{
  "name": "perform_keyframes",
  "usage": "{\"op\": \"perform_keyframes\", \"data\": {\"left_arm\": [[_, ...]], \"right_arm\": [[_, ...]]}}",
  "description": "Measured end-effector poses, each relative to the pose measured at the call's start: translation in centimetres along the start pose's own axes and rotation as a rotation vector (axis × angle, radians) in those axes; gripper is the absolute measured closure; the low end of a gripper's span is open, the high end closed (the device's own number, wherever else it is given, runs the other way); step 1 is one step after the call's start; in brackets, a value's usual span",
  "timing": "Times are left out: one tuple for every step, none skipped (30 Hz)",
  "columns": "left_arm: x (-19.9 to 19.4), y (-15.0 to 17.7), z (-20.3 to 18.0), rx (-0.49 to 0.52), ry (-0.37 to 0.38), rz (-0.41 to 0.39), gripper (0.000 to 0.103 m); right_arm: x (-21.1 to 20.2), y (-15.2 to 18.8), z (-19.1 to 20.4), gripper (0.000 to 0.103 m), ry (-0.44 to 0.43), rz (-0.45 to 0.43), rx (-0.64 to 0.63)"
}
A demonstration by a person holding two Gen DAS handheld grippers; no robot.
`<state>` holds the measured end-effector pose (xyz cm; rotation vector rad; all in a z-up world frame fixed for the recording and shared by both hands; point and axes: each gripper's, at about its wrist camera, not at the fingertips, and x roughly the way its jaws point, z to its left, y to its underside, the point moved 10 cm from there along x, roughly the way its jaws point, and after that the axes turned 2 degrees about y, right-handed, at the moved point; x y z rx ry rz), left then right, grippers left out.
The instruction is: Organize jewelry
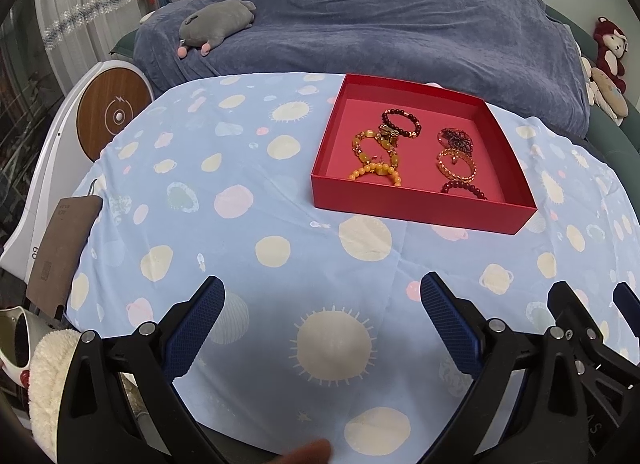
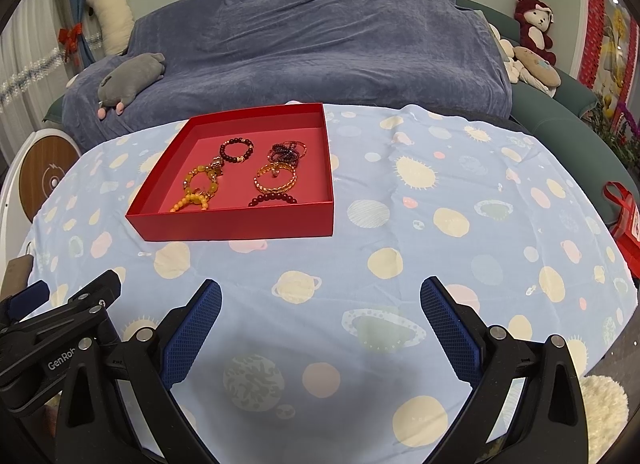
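Lying inside the shallow red box (image 2: 240, 224) on the planet-print cloth (image 2: 400, 264) are yellow, dark-red and gold bracelets (image 2: 276, 178), while both grippers (image 1: 322, 300) (image 2: 320, 300) are hovering nearby, jaws spread wide, gripping nothing.

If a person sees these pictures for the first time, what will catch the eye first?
The red box on the planet-print cloth, with bracelets inside: yellow beads on its left, a gold bangle on its right. Near the camera, the left hand-held gripper and right hand-held gripper are both open and empty.
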<state>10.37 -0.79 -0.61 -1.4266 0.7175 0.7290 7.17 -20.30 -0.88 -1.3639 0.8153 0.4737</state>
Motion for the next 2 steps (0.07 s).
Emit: {"op": "perform_keyframes", "data": {"left_arm": [[0.07, 0.00, -0.04, 0.000, 0.003, 0.003, 0.009], [0.13, 0.03, -0.07, -0.003, 0.006, 0.007, 0.009]], "right_arm": [[-0.02, 0.00, 0.05, 0.007, 0.001, 0.000, 0.000], [-0.02, 0.00, 0.03, 0.007, 0.000, 0.000, 0.001]]}}
